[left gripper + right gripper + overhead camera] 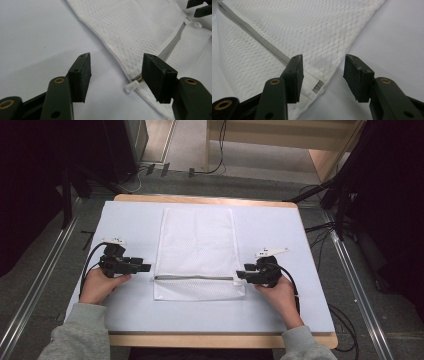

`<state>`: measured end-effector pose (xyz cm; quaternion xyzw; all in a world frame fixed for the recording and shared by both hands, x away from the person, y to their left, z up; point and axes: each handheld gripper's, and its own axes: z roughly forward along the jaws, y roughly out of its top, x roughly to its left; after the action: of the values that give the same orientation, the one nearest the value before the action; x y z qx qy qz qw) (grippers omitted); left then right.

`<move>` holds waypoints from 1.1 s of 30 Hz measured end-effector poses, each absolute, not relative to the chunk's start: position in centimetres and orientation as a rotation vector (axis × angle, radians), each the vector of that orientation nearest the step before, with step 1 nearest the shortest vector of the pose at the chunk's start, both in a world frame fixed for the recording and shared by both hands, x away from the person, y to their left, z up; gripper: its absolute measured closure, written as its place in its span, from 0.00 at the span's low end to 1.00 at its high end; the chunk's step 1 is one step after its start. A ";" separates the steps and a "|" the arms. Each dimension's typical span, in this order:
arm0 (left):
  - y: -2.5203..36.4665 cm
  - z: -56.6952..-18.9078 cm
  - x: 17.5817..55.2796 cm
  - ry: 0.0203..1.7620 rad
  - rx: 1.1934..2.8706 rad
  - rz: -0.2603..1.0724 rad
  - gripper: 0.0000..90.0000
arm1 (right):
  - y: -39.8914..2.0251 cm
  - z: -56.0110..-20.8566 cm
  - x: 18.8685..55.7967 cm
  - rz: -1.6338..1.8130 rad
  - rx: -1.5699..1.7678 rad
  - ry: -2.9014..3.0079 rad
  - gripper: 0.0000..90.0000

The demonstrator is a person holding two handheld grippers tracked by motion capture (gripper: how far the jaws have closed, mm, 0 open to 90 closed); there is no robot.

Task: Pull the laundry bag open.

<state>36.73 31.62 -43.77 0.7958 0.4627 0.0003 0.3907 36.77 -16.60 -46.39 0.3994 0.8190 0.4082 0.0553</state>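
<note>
Both grippers, left gripper (146, 267) and right gripper (240, 274), sit spread wide and empty at either end of the zipper (194, 278) on the flat mesh laundry bag (196, 245) mid-table; next likely re-grip pull tab (131, 87).

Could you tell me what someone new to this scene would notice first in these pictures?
A white mesh laundry bag lies flat in the middle of the pale table, with a grey zipper running across its near end. The left gripper and right gripper sit at the two ends of that zipper, jaws open and holding nothing. The small white zipper pull lies beside the left gripper's jaws.
</note>
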 end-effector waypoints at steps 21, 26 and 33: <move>33.1 -43.8 37.4 1.275 1.986 0.091 0.44 | -19.1 -46.3 37.4 1.267 1.288 2.411 0.53; 33.3 -43.9 37.4 1.278 1.987 0.102 0.44 | -20.2 -46.3 37.6 1.265 1.328 2.361 0.53; 33.9 -44.0 37.5 1.297 1.979 0.097 0.43 | -21.4 -46.3 37.7 1.250 1.359 2.319 0.51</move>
<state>37.53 33.88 -44.00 0.7739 0.5072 0.0380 0.3772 37.71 -21.44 -46.34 0.4565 0.7792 0.4202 0.0886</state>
